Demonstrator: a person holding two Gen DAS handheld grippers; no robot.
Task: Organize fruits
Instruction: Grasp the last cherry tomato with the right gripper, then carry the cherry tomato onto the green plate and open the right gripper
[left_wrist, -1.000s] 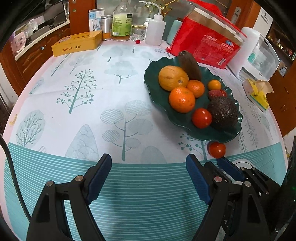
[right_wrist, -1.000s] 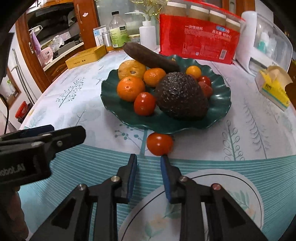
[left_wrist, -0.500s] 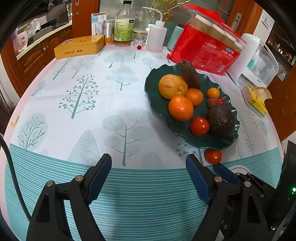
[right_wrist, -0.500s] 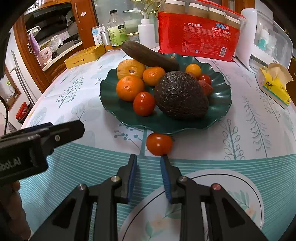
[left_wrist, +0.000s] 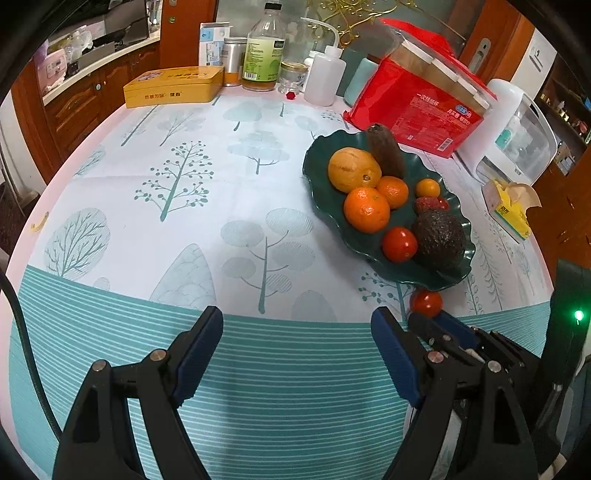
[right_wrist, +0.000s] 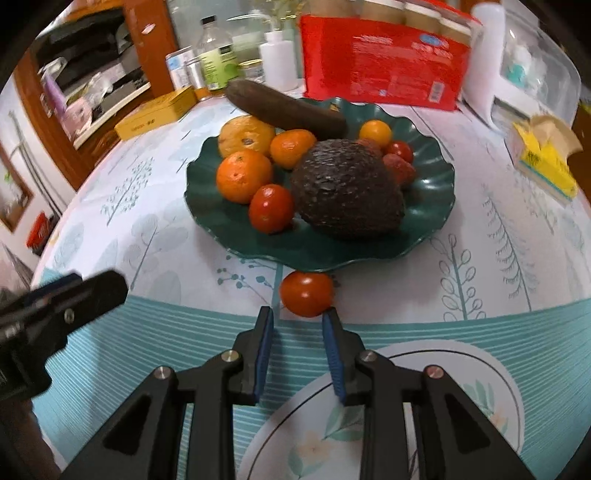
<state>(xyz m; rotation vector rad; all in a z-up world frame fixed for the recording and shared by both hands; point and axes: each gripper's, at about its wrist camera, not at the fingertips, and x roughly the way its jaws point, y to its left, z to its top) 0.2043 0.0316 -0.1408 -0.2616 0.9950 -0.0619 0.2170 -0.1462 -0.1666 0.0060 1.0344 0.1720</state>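
Right gripper (right_wrist: 298, 319) lines up on the loose tomato (right_wrist: 306, 294)!
Its jaws are opening, still narrow, nothing between them, tips just short of that tomato on the bench (right_wrist: 147, 236), right at the green plate's (right_wrist: 436, 206) near rim. The left gripper (left_wrist: 297, 332) hovers wide open and empty; avocado (right_wrist: 347, 192) and oranges (right_wrist: 243, 175) sit plated.

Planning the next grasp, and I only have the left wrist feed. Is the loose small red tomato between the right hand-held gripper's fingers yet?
Observer: No. The small red tomato sits on the cloth just past the right hand-held gripper tips, and nothing is between them.
Operator: Jaws?
Observer: A narrow gap, opening now.
Operator: What's under it?
Observer: A white round floral piece. I can't tell whether it is a plate or a mat.
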